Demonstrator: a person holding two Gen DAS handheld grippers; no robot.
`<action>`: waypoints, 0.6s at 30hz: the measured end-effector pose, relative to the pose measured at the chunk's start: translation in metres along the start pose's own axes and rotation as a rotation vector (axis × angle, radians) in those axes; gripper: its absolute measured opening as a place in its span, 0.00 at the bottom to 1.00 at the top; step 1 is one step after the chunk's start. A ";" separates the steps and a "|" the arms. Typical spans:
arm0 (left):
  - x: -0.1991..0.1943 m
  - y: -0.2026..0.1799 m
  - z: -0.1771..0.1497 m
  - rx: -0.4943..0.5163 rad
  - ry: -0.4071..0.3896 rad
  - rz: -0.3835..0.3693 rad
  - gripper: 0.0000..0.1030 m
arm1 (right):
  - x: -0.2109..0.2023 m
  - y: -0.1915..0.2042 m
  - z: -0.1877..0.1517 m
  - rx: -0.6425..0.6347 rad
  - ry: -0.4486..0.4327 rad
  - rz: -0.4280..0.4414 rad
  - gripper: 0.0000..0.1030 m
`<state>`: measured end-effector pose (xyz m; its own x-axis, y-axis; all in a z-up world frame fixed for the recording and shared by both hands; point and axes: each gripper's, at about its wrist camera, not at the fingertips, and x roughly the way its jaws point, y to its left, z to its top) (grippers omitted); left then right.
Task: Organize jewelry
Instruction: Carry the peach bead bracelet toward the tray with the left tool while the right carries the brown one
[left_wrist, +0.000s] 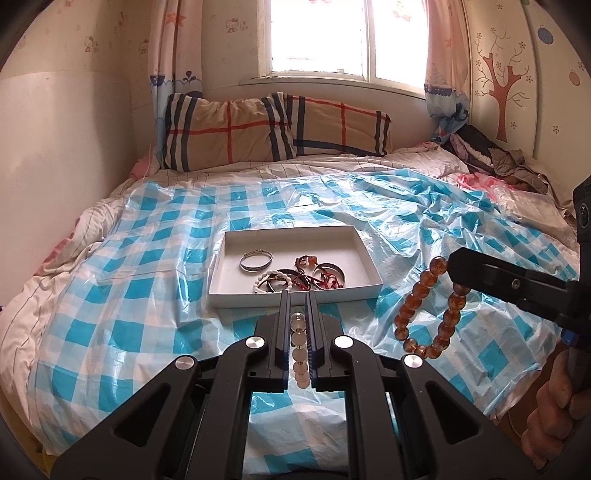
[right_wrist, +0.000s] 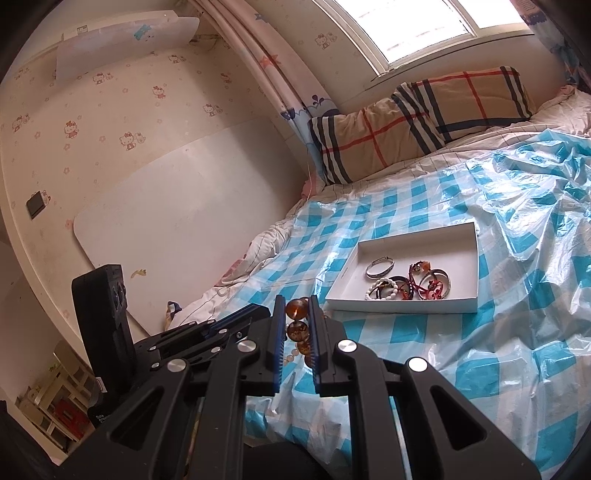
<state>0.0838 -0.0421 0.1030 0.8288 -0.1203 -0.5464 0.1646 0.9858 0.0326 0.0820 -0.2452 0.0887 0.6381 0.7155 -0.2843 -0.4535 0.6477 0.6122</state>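
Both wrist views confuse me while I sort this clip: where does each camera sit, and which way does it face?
Left wrist: on the left gripper, shut on a pale bead bracelet, facing the white tray and window; the right gripper dangles an amber bead bracelet, with a hand below.
Right wrist: on the right gripper, aimed leftward across the bed; the left gripper shows at left.
Shared: tray, checked plastic sheet, plaid pillows.

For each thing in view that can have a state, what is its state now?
left gripper: shut on pale bead bracelet
right gripper: shut on amber bead bracelet, which hangs free
white tray: open, holding bangles and bracelets
silver bangle: lying in tray
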 end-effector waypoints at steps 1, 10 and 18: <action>0.000 0.000 0.000 0.000 -0.001 0.000 0.07 | 0.000 0.000 0.000 0.000 -0.002 0.001 0.12; -0.001 0.000 0.002 0.003 -0.007 -0.001 0.07 | 0.001 0.002 0.002 -0.005 -0.006 0.006 0.13; 0.003 0.001 0.003 0.000 0.001 -0.007 0.07 | 0.007 0.001 0.005 -0.003 0.000 0.011 0.12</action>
<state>0.0880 -0.0414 0.1040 0.8271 -0.1267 -0.5476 0.1698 0.9851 0.0286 0.0897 -0.2411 0.0910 0.6331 0.7226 -0.2775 -0.4623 0.6405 0.6133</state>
